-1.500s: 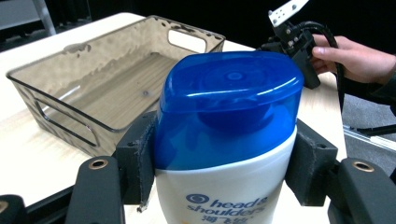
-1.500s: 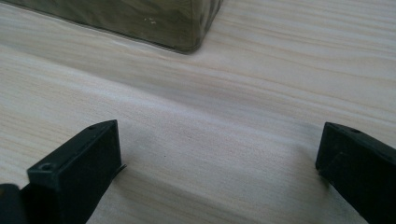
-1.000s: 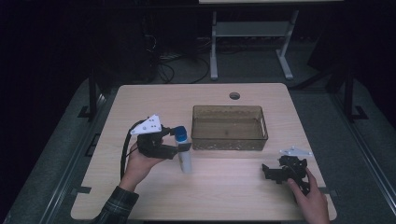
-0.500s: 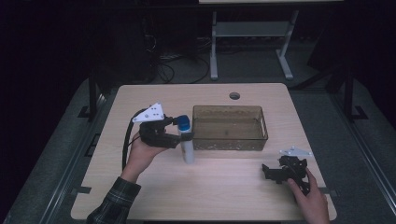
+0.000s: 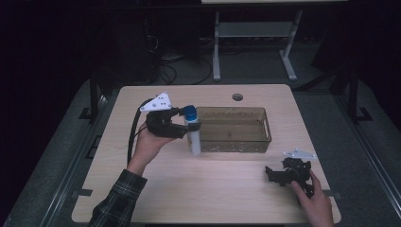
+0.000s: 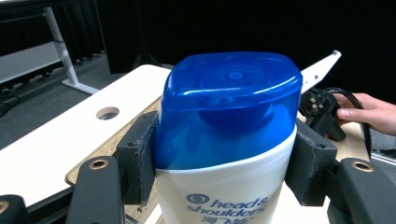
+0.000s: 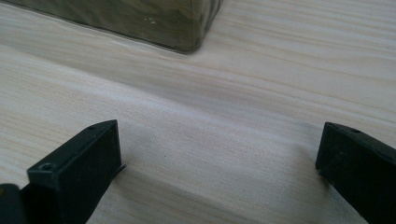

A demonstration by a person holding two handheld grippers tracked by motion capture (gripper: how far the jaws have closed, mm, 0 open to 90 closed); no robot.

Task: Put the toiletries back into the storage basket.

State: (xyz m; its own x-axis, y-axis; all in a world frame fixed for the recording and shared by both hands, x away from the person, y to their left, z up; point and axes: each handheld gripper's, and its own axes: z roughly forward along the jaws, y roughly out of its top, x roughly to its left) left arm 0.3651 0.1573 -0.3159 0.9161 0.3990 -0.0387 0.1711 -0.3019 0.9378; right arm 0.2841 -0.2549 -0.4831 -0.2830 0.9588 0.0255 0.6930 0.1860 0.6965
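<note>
A white Head & Shoulders shampoo bottle (image 5: 193, 135) with a blue cap is gripped by the left tool (image 5: 185, 126), its padded jaws pressed against both sides of the bottle just below the cap, as is seen close up in the left gripper view (image 6: 229, 140). The bottle is held upright at the left end of a clear brownish plastic bin (image 5: 250, 142), near the middle of the pale wooden surface (image 5: 208, 189). Whether the bottle's base is touching the surface cannot be told. The left tool is carried by a hand (image 5: 149, 144) in a plaid sleeve. At the near right corner, the right tool (image 5: 276, 175) is rested low on the surface, its jaws spread wide apart with nothing between them (image 7: 219, 158).
</note>
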